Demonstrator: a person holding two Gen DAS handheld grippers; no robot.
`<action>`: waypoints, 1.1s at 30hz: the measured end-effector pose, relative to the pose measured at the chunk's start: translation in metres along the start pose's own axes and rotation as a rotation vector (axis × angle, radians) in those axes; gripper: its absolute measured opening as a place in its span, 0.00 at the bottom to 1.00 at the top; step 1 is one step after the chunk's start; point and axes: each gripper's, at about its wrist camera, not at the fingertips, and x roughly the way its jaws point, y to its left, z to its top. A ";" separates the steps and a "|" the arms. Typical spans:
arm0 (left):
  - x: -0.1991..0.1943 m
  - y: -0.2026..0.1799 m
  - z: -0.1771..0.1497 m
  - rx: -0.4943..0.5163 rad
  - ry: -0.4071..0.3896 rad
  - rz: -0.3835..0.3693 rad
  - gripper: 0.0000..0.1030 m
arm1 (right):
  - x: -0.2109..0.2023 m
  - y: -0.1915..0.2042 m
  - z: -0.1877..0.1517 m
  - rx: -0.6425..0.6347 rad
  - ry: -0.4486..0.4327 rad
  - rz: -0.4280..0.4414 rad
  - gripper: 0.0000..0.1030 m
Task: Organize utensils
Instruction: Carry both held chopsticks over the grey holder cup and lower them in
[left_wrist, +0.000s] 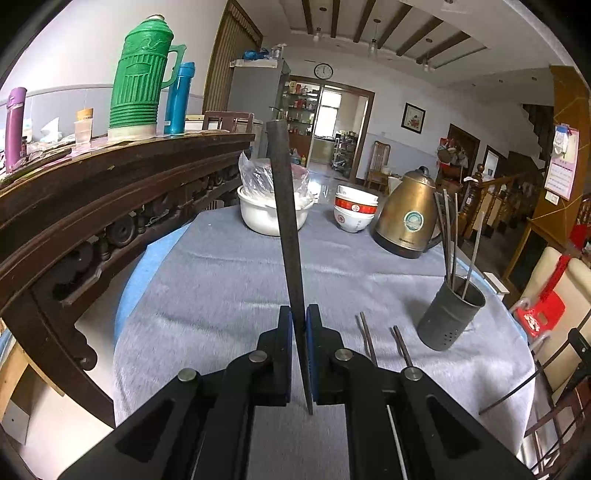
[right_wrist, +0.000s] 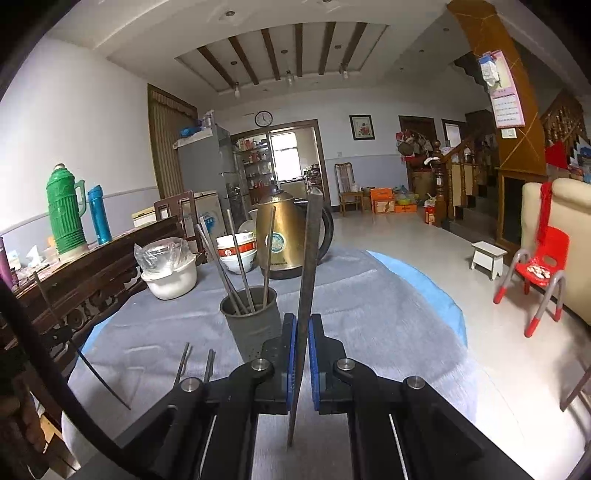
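The left gripper (left_wrist: 299, 354) is held low above the grey cloth (left_wrist: 221, 280) of the table, and it points forward and a little upward toward the far side of the room. Its two blue-padded fingers are closed narrowly on a dark chopstick (left_wrist: 286, 221). This chopstick stands nearly upright between the pads, its thick end is high and its thin tip hangs below the fingers.

The right gripper (right_wrist: 302, 354) has a similar pose, level with the table and looking forward. Its fingers are also pressed narrowly on a second chopstick (right_wrist: 308, 266), which leans slightly to the right at the top.

The metal holder (right_wrist: 251, 317) stands on the cloth just in front of the right gripper and a little to its left. Several chopsticks (right_wrist: 240, 258) are already inside it and lean on the rim. In the left wrist view the same holder is at the right side, well apart from the left gripper.

Two more chopsticks (left_wrist: 384, 341) lie flat on the cloth, between the left gripper and the holder.

Behind are a brass kettle (left_wrist: 408, 218), stacked bowls (left_wrist: 354, 212) and a white pot (left_wrist: 258, 214).
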 end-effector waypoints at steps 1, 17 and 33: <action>-0.001 0.001 -0.001 -0.003 0.001 -0.002 0.08 | -0.002 -0.001 -0.001 0.004 0.001 -0.002 0.07; -0.011 0.014 0.025 -0.133 -0.003 -0.074 0.07 | 0.003 -0.018 0.027 0.102 -0.033 0.041 0.06; 0.008 -0.078 0.115 -0.202 -0.062 -0.352 0.07 | 0.037 -0.008 0.122 0.148 -0.230 0.133 0.06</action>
